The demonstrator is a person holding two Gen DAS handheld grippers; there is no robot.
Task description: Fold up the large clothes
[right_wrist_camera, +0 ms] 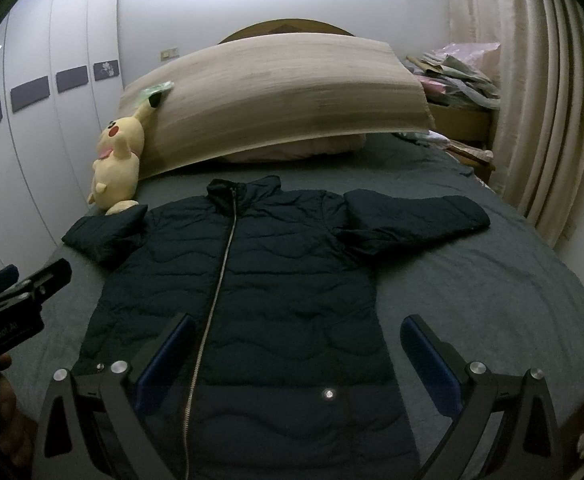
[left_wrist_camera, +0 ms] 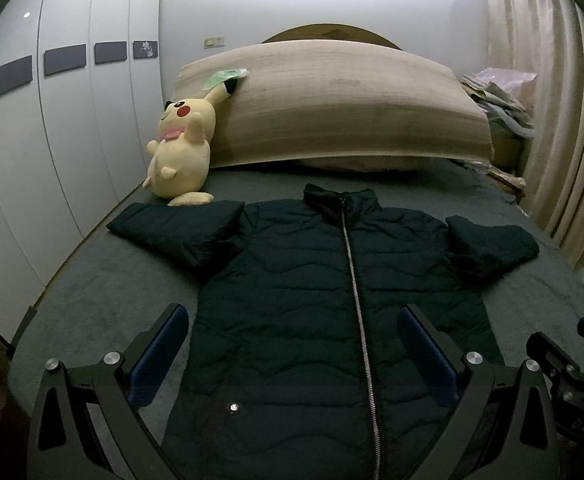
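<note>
A dark quilted zip jacket (left_wrist_camera: pixel 312 280) lies flat, front up, on the grey bed (left_wrist_camera: pixel 112 292), collar toward the headboard, both sleeves spread out to the sides. It also shows in the right wrist view (right_wrist_camera: pixel 284 272). My left gripper (left_wrist_camera: pixel 292 320) is open and empty, hovering above the jacket's lower left part. My right gripper (right_wrist_camera: pixel 296 328) is open and empty, hovering above the jacket's lower right part. The left gripper shows at the left edge of the right wrist view (right_wrist_camera: pixel 24 292); the right one at the right edge of the left wrist view (left_wrist_camera: pixel 572 360).
A yellow plush toy (left_wrist_camera: pixel 184 148) leans at the jacket's left sleeve, against a large beige board (left_wrist_camera: pixel 344 104) propped at the headboard. White wardrobe doors (left_wrist_camera: pixel 52 140) line the left. Curtains (left_wrist_camera: pixel 564 120) hang on the right. Clutter (right_wrist_camera: pixel 456 72) sits at the far right.
</note>
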